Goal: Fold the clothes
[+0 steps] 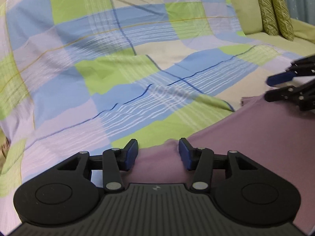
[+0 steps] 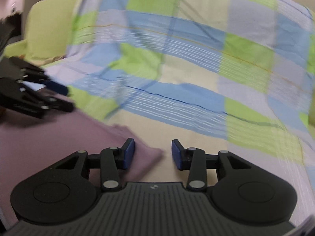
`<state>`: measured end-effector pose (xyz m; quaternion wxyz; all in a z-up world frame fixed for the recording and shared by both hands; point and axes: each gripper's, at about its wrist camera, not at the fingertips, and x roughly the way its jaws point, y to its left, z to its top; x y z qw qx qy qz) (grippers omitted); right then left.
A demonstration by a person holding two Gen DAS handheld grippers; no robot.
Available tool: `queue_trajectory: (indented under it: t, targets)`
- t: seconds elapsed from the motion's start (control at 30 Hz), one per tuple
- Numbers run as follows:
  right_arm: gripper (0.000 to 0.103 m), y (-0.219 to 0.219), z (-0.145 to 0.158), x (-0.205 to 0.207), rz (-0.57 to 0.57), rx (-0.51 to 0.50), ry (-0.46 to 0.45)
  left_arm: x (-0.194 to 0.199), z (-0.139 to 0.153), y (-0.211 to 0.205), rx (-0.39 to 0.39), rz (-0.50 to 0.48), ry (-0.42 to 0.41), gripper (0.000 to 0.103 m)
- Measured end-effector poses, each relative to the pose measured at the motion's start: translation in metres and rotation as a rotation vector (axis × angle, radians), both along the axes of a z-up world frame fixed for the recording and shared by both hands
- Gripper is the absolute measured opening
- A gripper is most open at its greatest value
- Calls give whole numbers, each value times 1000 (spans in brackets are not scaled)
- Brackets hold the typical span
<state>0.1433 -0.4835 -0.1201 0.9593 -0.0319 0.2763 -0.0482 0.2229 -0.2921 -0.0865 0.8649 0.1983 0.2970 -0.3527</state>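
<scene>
Flat mauve cotton garment point(image 1: 256, 141) lies on checked blue-green bedspread point(image 1: 118, 78). My left gripper point(image 1: 157, 153) part-open, astride near edge, nothing pinched. Right gripper point(image 2: 152, 153) part-open over corner, empty. Next: pinch both edges, fold across.

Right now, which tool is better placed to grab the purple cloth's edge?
Probably left. The left tool stands open with the purple cloth's bunched edge between its pads; the right tool straddles only a corner, mostly over the checked sheet.
</scene>
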Motion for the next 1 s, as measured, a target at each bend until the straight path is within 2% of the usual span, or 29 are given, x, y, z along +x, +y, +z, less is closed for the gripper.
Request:
queue_trajectory:
  t: [0.17,0.3,0.33,0.43,0.5,0.57,0.6,0.67,0.73,0.8,1.0]
  targets:
    - [39,-1,-1,-9,-26,-10,0,4,3,16,0,55,7,54]
    - [38,10,12,-21,-58,-39,-3,-15,23,33,45,118,-75,47]
    - [38,15,17,-28,-59,-44,-13,-24,30,40,31,129,-84,46]
    - [38,37,33,-52,-44,7,-62,-48,41,48,-52,111,-38,46]
    - [38,63,34,-66,22,51,-73,-73,36,42,-59,57,-19,47]
    - [37,84,27,-71,86,66,-60,-85,26,36,-31,22,-4,48]
    - [37,91,20,-72,105,52,-34,-91,18,35,2,15,-9,49]
    - [36,105,6,-75,141,25,14,-96,11,43,17,21,-41,50]
    - [36,102,2,-81,132,11,7,-90,13,60,-7,73,-12,50]
    - [36,93,5,-88,98,17,15,-87,15,70,0,105,-9,51]
    - [38,93,4,-96,47,0,35,-85,17,78,-23,147,27,51]
